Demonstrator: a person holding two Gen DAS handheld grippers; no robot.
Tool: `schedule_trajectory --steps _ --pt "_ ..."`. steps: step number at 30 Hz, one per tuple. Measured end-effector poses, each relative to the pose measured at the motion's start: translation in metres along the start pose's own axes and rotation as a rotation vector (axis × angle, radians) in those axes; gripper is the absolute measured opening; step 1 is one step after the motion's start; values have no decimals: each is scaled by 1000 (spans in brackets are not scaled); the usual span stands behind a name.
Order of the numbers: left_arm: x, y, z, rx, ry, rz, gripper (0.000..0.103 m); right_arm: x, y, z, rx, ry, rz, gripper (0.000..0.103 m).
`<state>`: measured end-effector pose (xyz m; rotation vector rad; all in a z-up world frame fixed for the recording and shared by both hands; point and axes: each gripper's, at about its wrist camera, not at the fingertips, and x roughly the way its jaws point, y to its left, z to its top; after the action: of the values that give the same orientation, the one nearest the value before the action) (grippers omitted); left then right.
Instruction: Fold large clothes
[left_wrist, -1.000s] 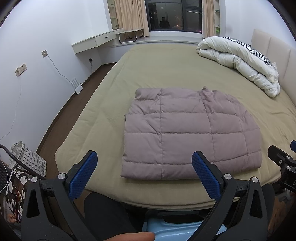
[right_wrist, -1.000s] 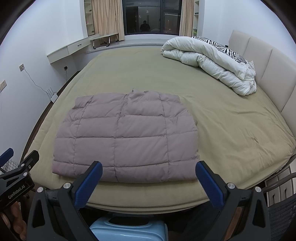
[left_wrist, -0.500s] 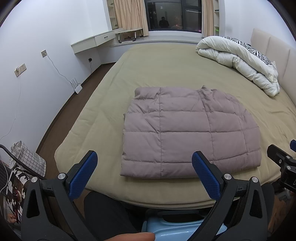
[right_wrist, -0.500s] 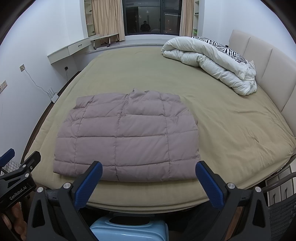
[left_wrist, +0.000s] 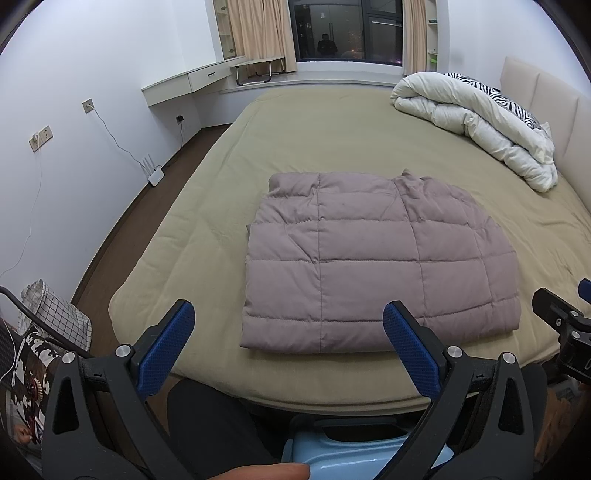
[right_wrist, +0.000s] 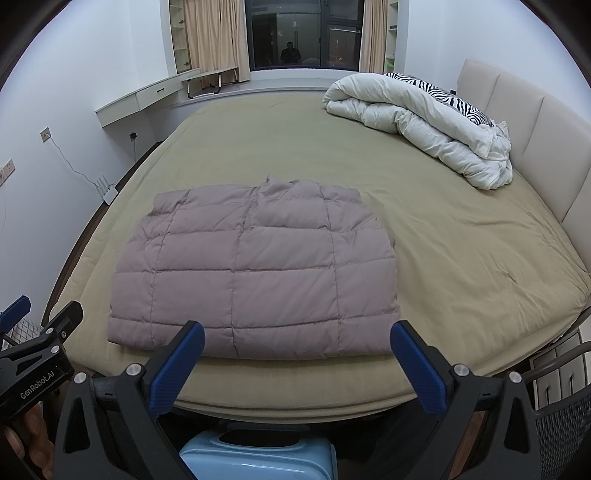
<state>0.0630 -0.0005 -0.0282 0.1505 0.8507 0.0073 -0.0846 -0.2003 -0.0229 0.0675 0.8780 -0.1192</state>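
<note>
A mauve quilted puffer jacket (left_wrist: 376, 269) lies folded into a flat, roughly square bundle on the olive-green bedspread of the large bed (left_wrist: 332, 140), close to the bed's near edge and a little toward its left side. In the right wrist view the same jacket (right_wrist: 255, 273) sits left of centre, its collar pointing toward the far edge.

The left gripper (left_wrist: 288, 347) hangs in the air just short of the near edge of the bed, its blue-padded fingers (left_wrist: 166, 350) spread wide with nothing between them. The right gripper (right_wrist: 295, 365) is also held before the near edge, fingers (right_wrist: 415, 369) wide apart and empty. Neither touches the jacket. Each gripper shows at the border of the other's view, side by side and apart.

A rumpled white duvet with a zebra-striped pillow (right_wrist: 421, 114) is piled at the far right corner of the bed, against the beige padded headboard (right_wrist: 524, 122). A pale blue plastic case (right_wrist: 255, 458) stands on the floor below the near edge. A white router (left_wrist: 155, 175) rests on the floor by the left wall.
</note>
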Motion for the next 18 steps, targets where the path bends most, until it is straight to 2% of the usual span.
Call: schedule_trajectory --steps 18 --pt "0 1 -3 4 5 -8 103 -1 3 -2 3 5 5 103"
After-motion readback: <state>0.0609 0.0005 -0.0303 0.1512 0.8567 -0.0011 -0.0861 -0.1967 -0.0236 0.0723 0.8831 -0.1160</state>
